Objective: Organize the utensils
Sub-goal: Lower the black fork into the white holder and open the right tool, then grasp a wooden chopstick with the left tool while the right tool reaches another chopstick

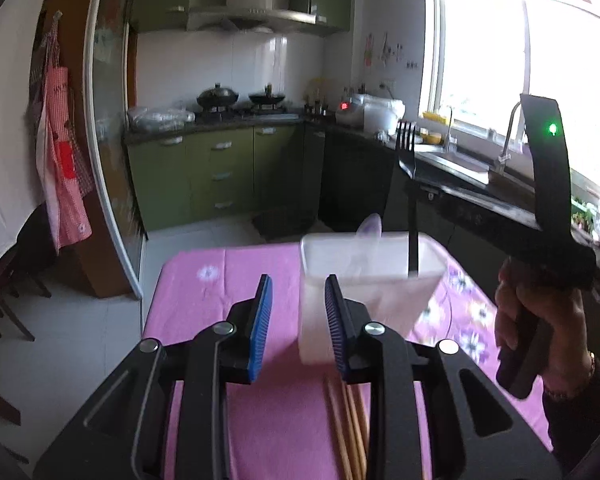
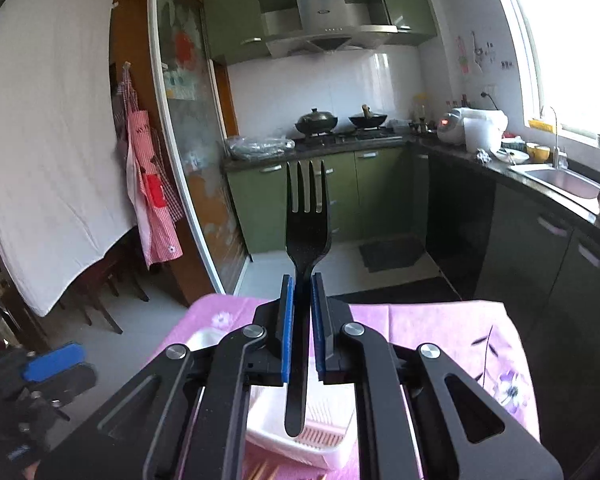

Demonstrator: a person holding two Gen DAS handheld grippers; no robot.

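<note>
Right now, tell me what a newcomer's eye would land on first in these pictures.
The black fork stands out first: it is upright, tines up, clamped in the right gripper against the green kitchen cabinets. Next comes the pink flowered tablecloth, where a translucent white container sits just ahead of the left gripper, which holds nothing. Wooden chopsticks lie on the cloth beneath that gripper.
</note>
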